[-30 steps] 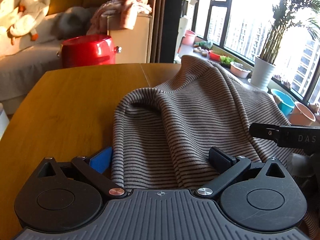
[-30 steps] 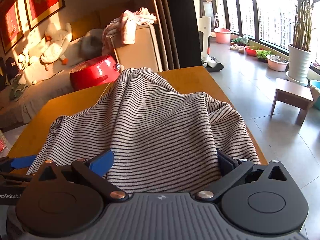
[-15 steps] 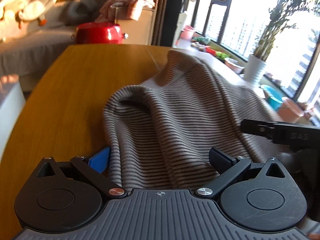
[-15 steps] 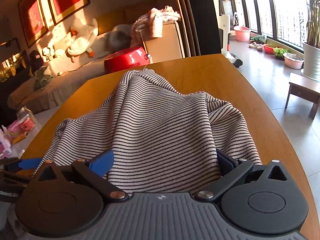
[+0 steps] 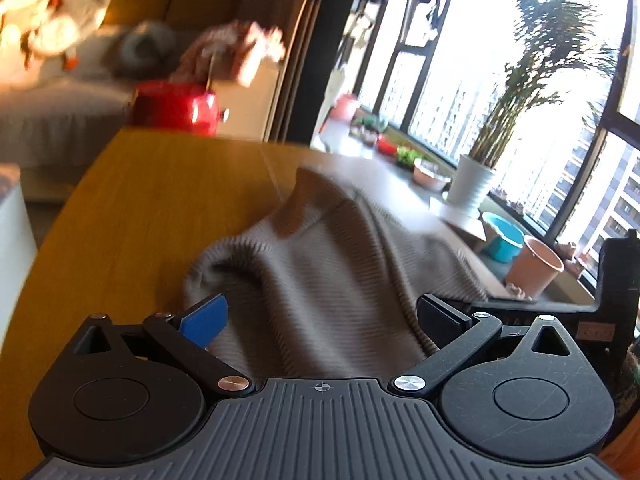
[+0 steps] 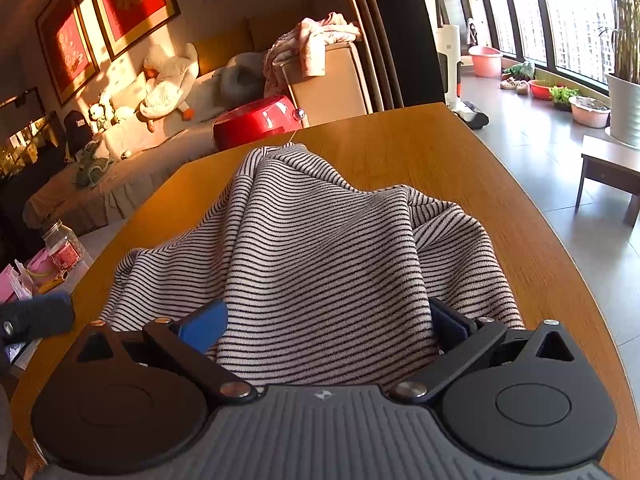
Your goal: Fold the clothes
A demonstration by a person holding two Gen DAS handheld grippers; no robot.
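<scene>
A striped knit garment (image 6: pixel 320 240) lies bunched on the wooden table (image 6: pixel 420 148), rising in a ridge toward me. My right gripper (image 6: pixel 324 320) has its jaws wide apart. The cloth fills the gap and drapes over the blue finger (image 6: pixel 204 326) and the dark finger (image 6: pixel 448 320). In the blurred left wrist view the same garment (image 5: pixel 328 264) likewise lies between the spread fingers of my left gripper (image 5: pixel 320 312). The right gripper's black body (image 5: pixel 616 312) shows beside it at the right edge. The garment's near hem is hidden under both gripper bodies.
Beyond the table's far edge stand a red pot (image 6: pixel 256 122), a sofa with a plush goose (image 6: pixel 168 80), and a box with pink clothes (image 6: pixel 312 40). A glass jar (image 6: pixel 62 246) sits off the left side. A low stool (image 6: pixel 612 168) and potted plants stand by the windows.
Both grippers have drawn back and tilted, and the garment came with them. Its far end now lies farther from the table's far edge. The left view has turned blurry with motion.
</scene>
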